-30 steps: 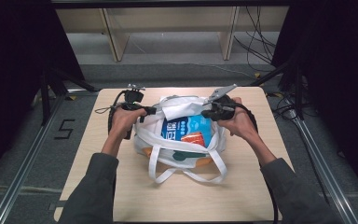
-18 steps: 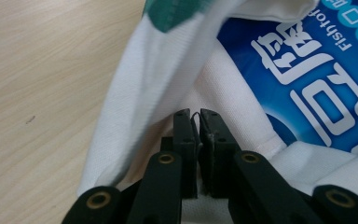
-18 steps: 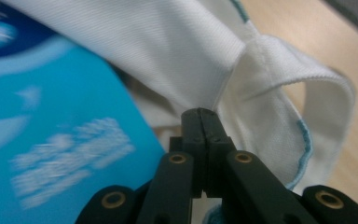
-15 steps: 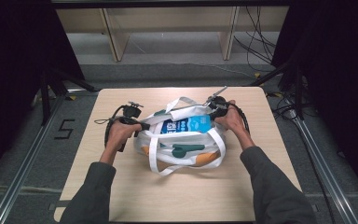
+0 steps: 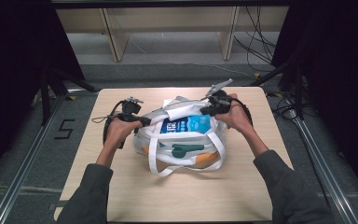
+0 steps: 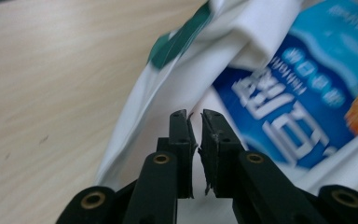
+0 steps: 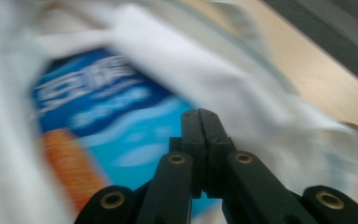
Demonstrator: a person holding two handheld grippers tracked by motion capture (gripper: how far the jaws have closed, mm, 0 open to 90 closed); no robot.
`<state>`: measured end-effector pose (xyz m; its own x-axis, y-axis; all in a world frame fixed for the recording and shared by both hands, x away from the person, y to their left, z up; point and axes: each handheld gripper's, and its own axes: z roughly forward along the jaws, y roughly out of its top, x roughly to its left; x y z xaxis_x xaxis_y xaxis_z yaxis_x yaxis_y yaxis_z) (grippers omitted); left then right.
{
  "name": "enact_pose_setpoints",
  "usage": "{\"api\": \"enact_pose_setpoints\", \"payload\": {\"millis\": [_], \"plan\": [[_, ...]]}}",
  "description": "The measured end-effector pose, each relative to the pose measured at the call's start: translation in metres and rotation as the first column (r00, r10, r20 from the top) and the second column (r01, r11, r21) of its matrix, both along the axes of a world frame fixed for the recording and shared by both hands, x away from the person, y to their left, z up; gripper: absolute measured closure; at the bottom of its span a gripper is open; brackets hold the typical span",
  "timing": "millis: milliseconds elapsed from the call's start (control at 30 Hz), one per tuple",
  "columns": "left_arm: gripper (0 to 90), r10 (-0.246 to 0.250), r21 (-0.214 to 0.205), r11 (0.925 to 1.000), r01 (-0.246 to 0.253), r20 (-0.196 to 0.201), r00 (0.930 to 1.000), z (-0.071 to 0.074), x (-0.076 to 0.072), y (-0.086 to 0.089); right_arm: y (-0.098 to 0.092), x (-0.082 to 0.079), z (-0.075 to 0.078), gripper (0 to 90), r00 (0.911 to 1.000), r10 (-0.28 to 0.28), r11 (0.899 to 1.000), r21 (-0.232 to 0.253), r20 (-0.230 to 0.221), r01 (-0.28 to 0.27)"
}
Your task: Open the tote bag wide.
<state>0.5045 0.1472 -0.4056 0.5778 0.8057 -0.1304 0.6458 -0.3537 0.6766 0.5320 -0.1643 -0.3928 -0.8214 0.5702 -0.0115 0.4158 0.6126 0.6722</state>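
Two hand-held tongs grip the opposite ends of a white cloth tote bag [image 5: 182,140] at the centre of a pale wooden tabletop [image 5: 121,186].

The left tongs [image 5: 144,122] meet the bag's left end, their jaws nearly together with a thin edge of white fabric between them; the right tongs [image 5: 204,111], at upper right of the bag, have their jaws pressed together against the cloth. A blue printed packet [image 5: 186,125] shows in the bag's open mouth.
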Motion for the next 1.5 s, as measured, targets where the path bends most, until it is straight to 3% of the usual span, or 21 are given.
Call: {"api": "enact_pose_setpoints", "payload": {"millis": [67, 133, 167, 200, 233, 267, 467, 600, 700, 733, 800, 833, 967, 1067, 1167, 1267, 1300, 1333, 1400, 1433, 1500], "plan": [[80.8, -0.015, 0.028, 0.9995, 0.016, -0.038, 0.9992, -0.002, 0.014, -0.017, 0.015, -0.021, -0.004, 90.0, 0.9932, 0.114, 0.993, 0.01, -0.024, -0.114], [80.1, -0.025, 0.089, 0.9955, 0.034, -0.098, 0.9949, -0.011, 0.027, -0.031, 0.025, -0.037, -0.012, 90.0, 0.9871, 0.15, 0.989, 0.0, -0.056, -0.151], [79.8, -0.015, 0.134, 0.9904, 0.033, -0.132, 0.9912, -0.018, 0.038, -0.038, 0.032, -0.047, -0.023, 90.0, 0.9753, 0.21, 0.977, -0.031, -0.067, -0.213], [81.3, 0.02, 0.177, 0.9842, 0.002, -0.123, 0.9923, -0.022, 0.045, -0.041, 0.033, -0.053, -0.027, 90.0, 0.9672, 0.24, 0.969, -0.045, -0.083, -0.244], [84.2, 0.02, 0.177, 0.9842, 0.002, -0.123, 0.9923, -0.022, 0.045, -0.041, 0.033, -0.053, -0.027, 90.0, 0.9672, 0.24, 0.969, -0.045, -0.083, -0.244], [86.6, 0.034, 0.214, 0.9769, -0.007, -0.123, 0.9918, -0.025, 0.051, -0.04, 0.035, -0.066, -0.036, 90.0, 0.9485, 0.291, 0.951, -0.069, -0.125, -0.301], [89.2, 0.122, 0.169, 0.9807, -0.1, -0.131, 0.9839, -0.031, 0.064, -0.02, 0.032, -0.088, -0.059, 90.0, 0.9323, 0.319, 0.938, -0.081, -0.17, -0.336], [81.7, 0.077, 0.157, 0.9857, -0.06, -0.102, 0.9918, -0.015, 0.049, -0.016, 0.03, -0.084, -0.047, 90.0, 0.9418, 0.312, 0.945, -0.064, -0.126, -0.321], [79.8, 0.05, 0.073, 0.9963, -0.046, -0.063, 0.9968, -0.001, 0.035, -0.005, 0.022, -0.077, -0.025, 90.0, 0.9656, 0.249, 0.968, 0.016, -0.073, -0.249], [79.3, 0.037, 0.066, 0.9972, -0.034, -0.053, 0.9979, 0.003, 0.029, -0.001, 0.019, -0.069, -0.018, 90.0, 0.966, 0.259, 0.966, 0.027, -0.002, -0.258], [77.0, 0.001, 0.086, 0.9963, 0.003, -0.05, 0.9988, 0.003, 0.013, 0.009, 0.012, -0.048, 0.001, 90.0, 0.988, 0.135, 0.989, 0.043, 0.076, -0.138], [76.8, 0.001, 0.086, 0.9963, 0.003, -0.05, 0.9988, 0.003, 0.013, 0.009, 0.012, -0.048, 0.001, 90.0, 0.988, 0.135, 0.989, 0.043, 0.076, -0.138], [76.6, -0.037, 0.03, 0.9988, 0.04, -0.081, 0.996, -0.009, 0.0, 0.013, 0.026, -0.005, -0.002, 90.0, 0.9964, 0.057, 0.998, -0.011, 0.062, -0.056], [76.7, -0.07, -0.001, 0.9975, 0.07, -0.081, 0.9942, -0.015, -0.007, 0.004, 0.042, 0.034, -0.022, 90.0, 0.9995, -0.002, 0.995, -0.101, 0.032, 0.006], [76.4, -0.121, -0.032, 0.9925, 0.118, -0.083, 0.9892, -0.015, -0.01, -0.006, 0.046, 0.049, -0.032, 90.0, 0.9994, -0.029, 0.987, -0.16, 0.02, 0.032], [76.1, -0.186, 0.068, 0.9786, 0.194, -0.11, 0.9763, -0.018, -0.016, -0.014, 0.049, 0.064, -0.045, 90.0, 0.9975, -0.07, 0.978, -0.196, -0.007, 0.067], [76.1, -0.17, 0.06, 0.9824, 0.177, -0.111, 0.9792, -0.02, -0.019, -0.017, 0.048, 0.068, -0.048, 90.0, 0.9967, -0.079, 0.978, -0.197, -0.019, 0.074], [76.1, -0.194, 0.111, 0.9719, 0.207, -0.122, 0.9734, -0.02, -0.022, -0.015, 0.048, 0.07, -0.049, 90.0, 0.9957, -0.089, 0.976, -0.2, -0.027, 0.082], [76.0, -0.201, 0.149, 0.965, 0.216, -0.113, 0.9731, -0.021, -0.034, -0.012, 0.044, 0.073, -0.055, 90.0, 0.9943, -0.101, 0.972, -0.219, -0.035, 0.091], [76.0, -0.205, 0.16, 0.9619, 0.221, -0.111, 0.9724, -0.021, -0.037, -0.01, 0.044, 0.073, -0.055, 90.0, 0.9943, -0.101, 0.972, -0.219, -0.035, 0.091], [76.1, -0.198, 0.134, 0.9683, 0.211, -0.102, 0.9749, -0.023, -0.043, -0.004, 0.042, 0.073, -0.053, 90.0, 0.9929, -0.115, 0.966, -0.236, -0.033, 0.104]]}}
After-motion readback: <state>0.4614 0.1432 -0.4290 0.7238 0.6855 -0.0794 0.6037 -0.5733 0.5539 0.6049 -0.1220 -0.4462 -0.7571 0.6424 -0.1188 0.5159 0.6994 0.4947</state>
